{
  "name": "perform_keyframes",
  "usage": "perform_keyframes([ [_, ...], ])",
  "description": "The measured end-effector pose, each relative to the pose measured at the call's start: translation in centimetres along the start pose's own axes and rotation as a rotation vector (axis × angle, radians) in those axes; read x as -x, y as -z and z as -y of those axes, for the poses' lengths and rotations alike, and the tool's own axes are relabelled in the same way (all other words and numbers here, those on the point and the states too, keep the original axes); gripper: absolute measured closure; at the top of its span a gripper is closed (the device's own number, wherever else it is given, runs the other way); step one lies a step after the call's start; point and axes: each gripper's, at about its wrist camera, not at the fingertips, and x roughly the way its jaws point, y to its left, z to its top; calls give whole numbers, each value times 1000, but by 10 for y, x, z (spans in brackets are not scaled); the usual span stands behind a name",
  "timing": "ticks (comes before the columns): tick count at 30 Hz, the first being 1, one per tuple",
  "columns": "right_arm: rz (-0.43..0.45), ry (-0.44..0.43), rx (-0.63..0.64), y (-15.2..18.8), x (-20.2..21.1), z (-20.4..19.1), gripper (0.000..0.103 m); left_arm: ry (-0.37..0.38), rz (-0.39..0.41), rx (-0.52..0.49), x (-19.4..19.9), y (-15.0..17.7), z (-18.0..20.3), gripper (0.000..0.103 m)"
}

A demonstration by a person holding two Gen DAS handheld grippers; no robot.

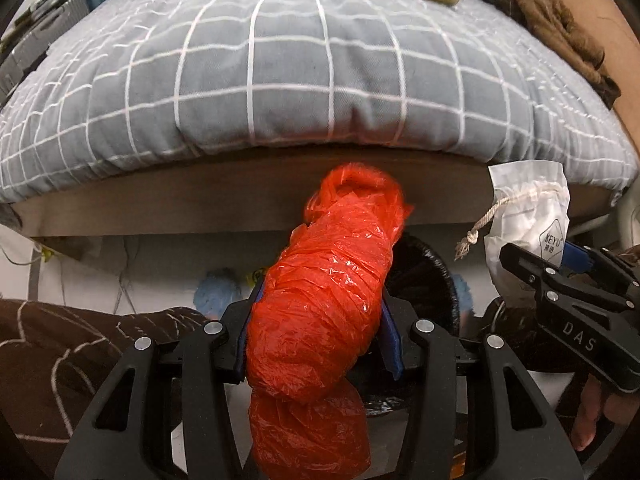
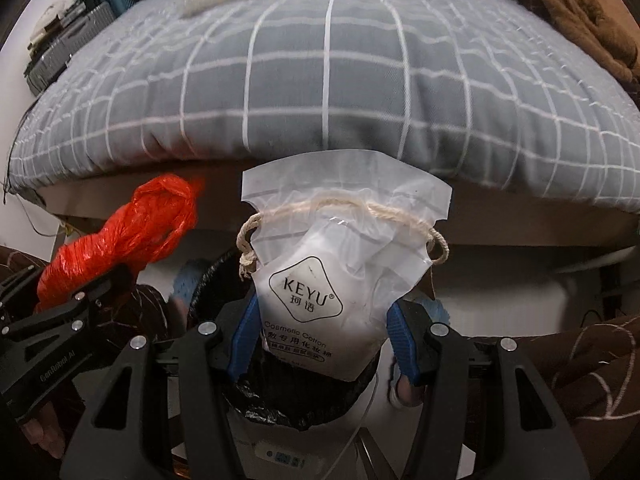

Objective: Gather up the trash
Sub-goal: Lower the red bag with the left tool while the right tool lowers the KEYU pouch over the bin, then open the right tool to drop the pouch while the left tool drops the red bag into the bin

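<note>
Bedside: fingers (image 1: pixel 316 336) around red bag (image 1: pixel 324 280)

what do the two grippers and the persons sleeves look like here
Both grippers are black, angular linkage frames with round silver pivot bolts and ribbed blue finger pads. The right gripper carries white "DAS" lettering on its side; the left gripper has small pale lettering, too blurred to read surely. The person wears dark brown fabric with thin white lines.
</note>
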Motion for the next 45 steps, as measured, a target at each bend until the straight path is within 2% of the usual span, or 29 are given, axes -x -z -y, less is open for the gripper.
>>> perform_keyframes([
  [11,-63,-3,19,2,-31,-14,48,-32,-70,7,-35,-3,-11,55],
  [16,-54,16,40,-1,-37,-23,42,-40,-74,18,-36,-4,-12,55],
  [24,-16,53,0,0,-27,4,19,-28,-79,6,-36,-4,-6,55],
  [30,9,104,-47,6,-16,32,14,-4,-75,-33,-36,-7,13,55],
  [37,23,116,-100,11,-8,53,13,20,-65,-66,-39,-9,33,55],
  [40,29,116,-100,8,-6,56,13,6,-52,-79,-40,-10,36,51],
  [45,45,122,-86,3,-1,55,13,-35,-9,-80,-34,-10,35,31],
])
